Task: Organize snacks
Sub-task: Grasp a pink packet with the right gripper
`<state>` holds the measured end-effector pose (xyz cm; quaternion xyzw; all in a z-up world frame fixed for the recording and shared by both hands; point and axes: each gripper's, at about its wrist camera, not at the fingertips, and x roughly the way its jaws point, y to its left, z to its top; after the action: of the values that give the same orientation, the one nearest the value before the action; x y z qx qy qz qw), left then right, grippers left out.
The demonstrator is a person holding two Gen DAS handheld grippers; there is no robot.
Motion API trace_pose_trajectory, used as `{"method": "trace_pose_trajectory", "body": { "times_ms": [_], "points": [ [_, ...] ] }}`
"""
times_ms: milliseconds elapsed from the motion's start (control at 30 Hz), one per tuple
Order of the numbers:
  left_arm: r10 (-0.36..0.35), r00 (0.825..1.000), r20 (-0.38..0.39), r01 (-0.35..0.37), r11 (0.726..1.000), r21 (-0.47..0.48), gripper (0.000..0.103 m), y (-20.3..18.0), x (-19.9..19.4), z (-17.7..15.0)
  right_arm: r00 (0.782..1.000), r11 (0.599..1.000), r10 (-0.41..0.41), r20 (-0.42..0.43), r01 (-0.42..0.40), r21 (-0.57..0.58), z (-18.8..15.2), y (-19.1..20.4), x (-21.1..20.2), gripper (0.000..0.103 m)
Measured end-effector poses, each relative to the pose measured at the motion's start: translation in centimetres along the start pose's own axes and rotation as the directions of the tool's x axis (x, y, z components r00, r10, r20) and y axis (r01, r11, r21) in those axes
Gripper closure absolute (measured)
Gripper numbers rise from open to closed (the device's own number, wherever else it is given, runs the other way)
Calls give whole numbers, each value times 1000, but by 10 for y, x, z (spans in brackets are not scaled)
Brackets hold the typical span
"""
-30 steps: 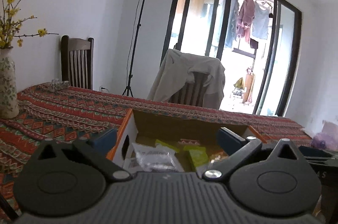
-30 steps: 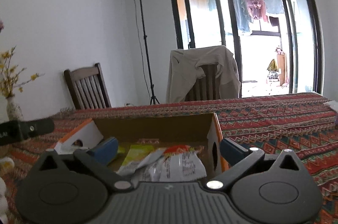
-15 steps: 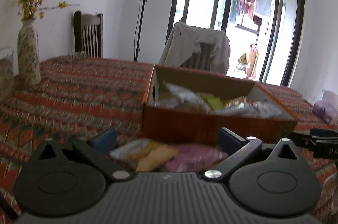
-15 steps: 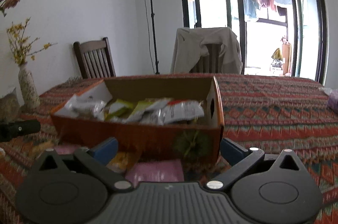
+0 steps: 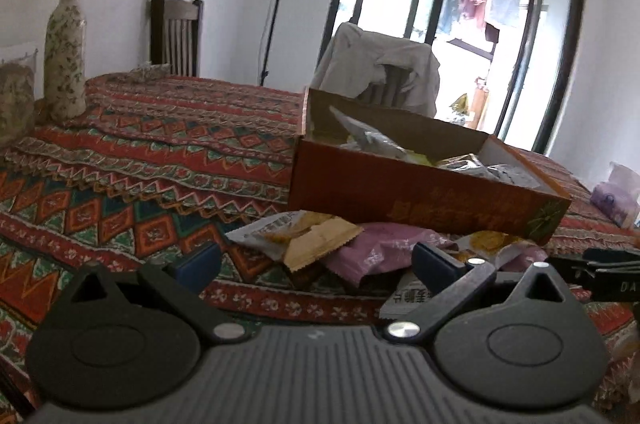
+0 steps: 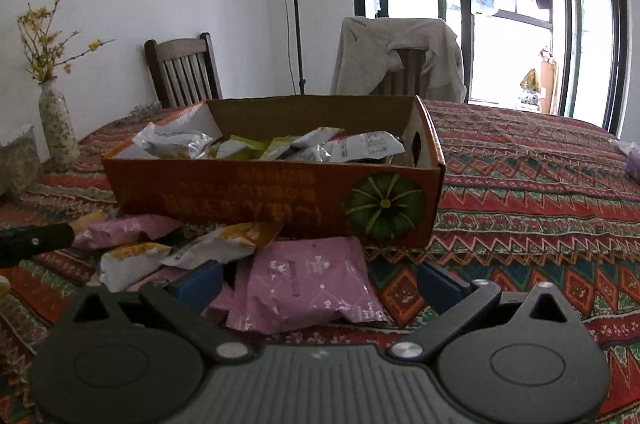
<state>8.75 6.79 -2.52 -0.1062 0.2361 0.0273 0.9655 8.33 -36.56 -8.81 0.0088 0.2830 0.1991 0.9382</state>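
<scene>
While the orange box sits on the patterned tablecloth at my twelve o'clock, its open top shows silver and yellow-green snack packets, and a green pumpkin is printed on its front. Loose packets lie against its near side: a pink packet flat between my right gripper fingers, which stand wide and hold nothing, and a tan packet ahead of my left gripper, also wide and empty. A flowered vase stands at ten o'clock.
</scene>
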Motion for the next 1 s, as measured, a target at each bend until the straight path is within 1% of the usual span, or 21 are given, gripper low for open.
{"method": "trace_pose_trajectory", "body": {
  "times_ms": [200,300,400,500,567,600,667,733,833,1000],
  "points": [
    [-5,1000,26,5,1000,3,0,-1,-4,0,999,999,-13,-53,11,-35,6,3,15,0],
    [-3,1000,21,3,1000,1,0,-1,-3,0,996,997,-19,-86,12,-81,14,7,26,0],
    [-4,1000,19,4,1000,-3,0,-1,-3,0,990,995,-19,-137,6,-96,17,9,40,0],
    [-5,1000,17,6,1000,-13,0,1,-3,0,986,995,-11,-167,-5,-99,13,12,51,2],
    [-2,1000,15,2,1000,-25,0,3,-2,0,988,997,5,-152,-16,-78,10,11,51,2],
    [-2,1000,13,3,1000,-29,0,4,-2,0,989,997,11,-151,-22,-76,10,11,49,5],
    [-2,1000,11,3,1000,-31,0,4,-2,0,990,997,16,-138,-27,-79,8,12,45,13],
    [-3,1000,12,3,1000,-30,0,4,-2,0,992,996,22,-125,-33,-86,7,12,41,29],
    [-1,1000,14,1,999,-35,0,4,-2,0,996,997,7,-91,-14,-80,4,11,33,39],
    [9,1000,18,-8,999,-40,0,6,-2,0,999,999,-29,36,30,-16,4,-1,11,40]
  ]
}}
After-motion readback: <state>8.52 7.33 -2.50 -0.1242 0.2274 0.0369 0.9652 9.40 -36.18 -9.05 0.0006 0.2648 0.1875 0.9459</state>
